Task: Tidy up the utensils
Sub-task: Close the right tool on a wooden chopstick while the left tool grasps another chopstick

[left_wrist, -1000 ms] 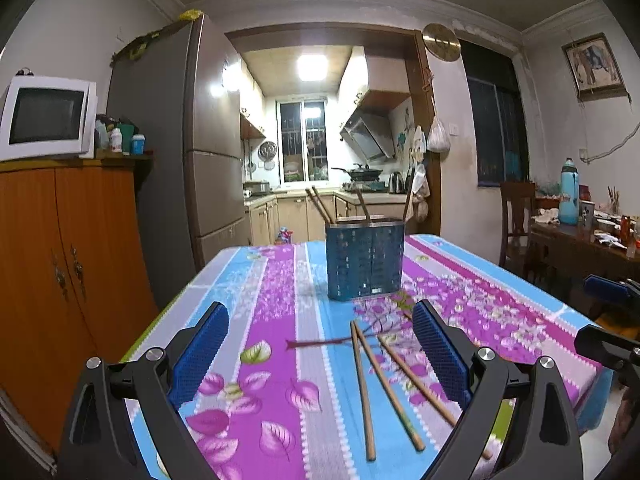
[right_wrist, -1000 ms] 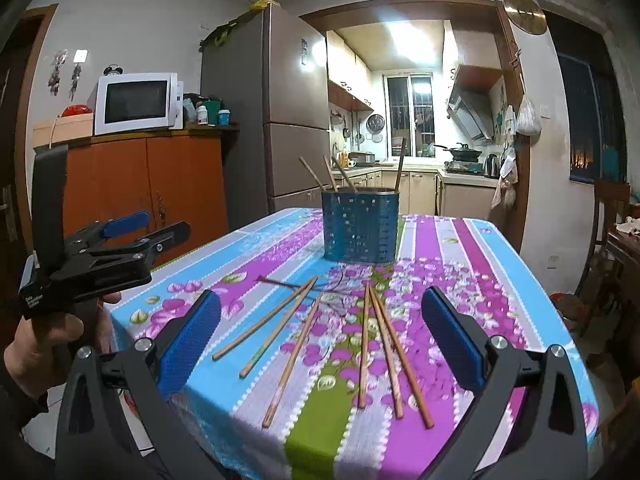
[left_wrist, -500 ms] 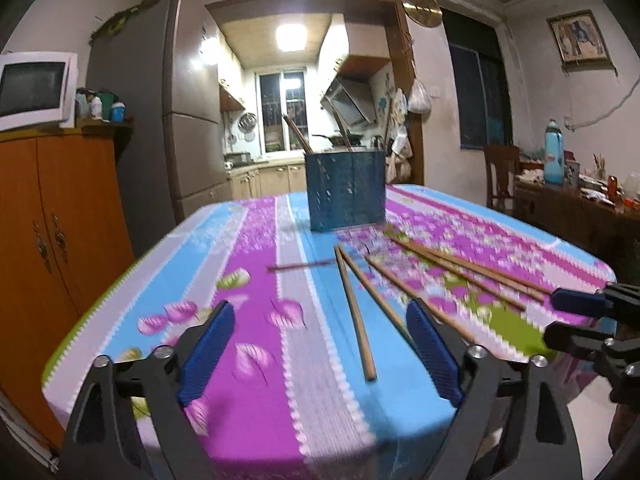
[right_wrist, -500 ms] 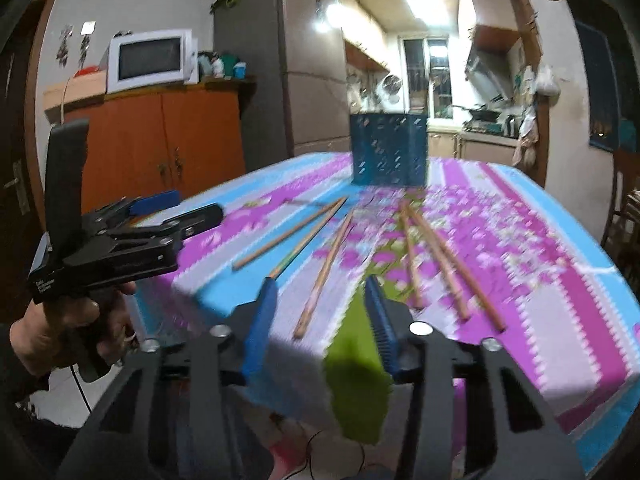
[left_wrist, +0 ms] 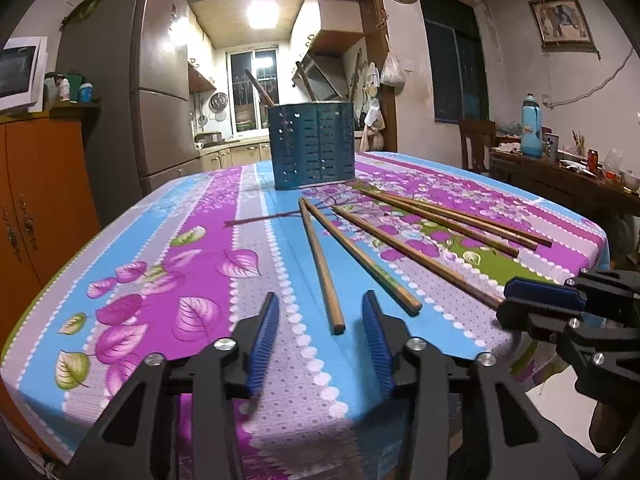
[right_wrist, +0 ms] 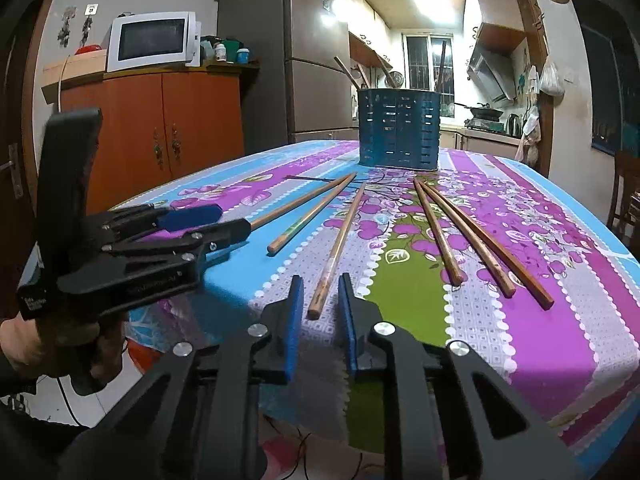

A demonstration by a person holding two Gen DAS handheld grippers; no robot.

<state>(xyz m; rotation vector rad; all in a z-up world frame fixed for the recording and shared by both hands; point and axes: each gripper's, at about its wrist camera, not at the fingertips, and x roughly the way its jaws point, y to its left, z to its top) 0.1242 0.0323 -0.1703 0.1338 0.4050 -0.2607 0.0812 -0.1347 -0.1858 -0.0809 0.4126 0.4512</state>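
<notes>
Several wooden chopsticks lie fanned on the floral tablecloth (left_wrist: 192,264), in front of a blue perforated utensil holder (left_wrist: 312,144) that holds a few chopsticks. My left gripper (left_wrist: 320,320) is open, low at the table's near edge, its blue pads on either side of the near end of one chopstick (left_wrist: 320,268). My right gripper (right_wrist: 318,304) is partly closed but open, straddling the near end of another chopstick (right_wrist: 340,244) without pinching it. The holder also shows in the right wrist view (right_wrist: 399,134). Each gripper shows in the other's view: left (right_wrist: 200,220), right (left_wrist: 536,304).
A refrigerator (left_wrist: 152,92) and an orange cabinet (right_wrist: 160,128) with a microwave (right_wrist: 152,40) stand left of the table. A side table with bottles (left_wrist: 532,128) and a chair (left_wrist: 476,144) stand at the right. The kitchen lies behind.
Both grippers have dropped low to the near table edge and moved up to the chopstick ends. Both have narrowed their jaws, the right one most.
</notes>
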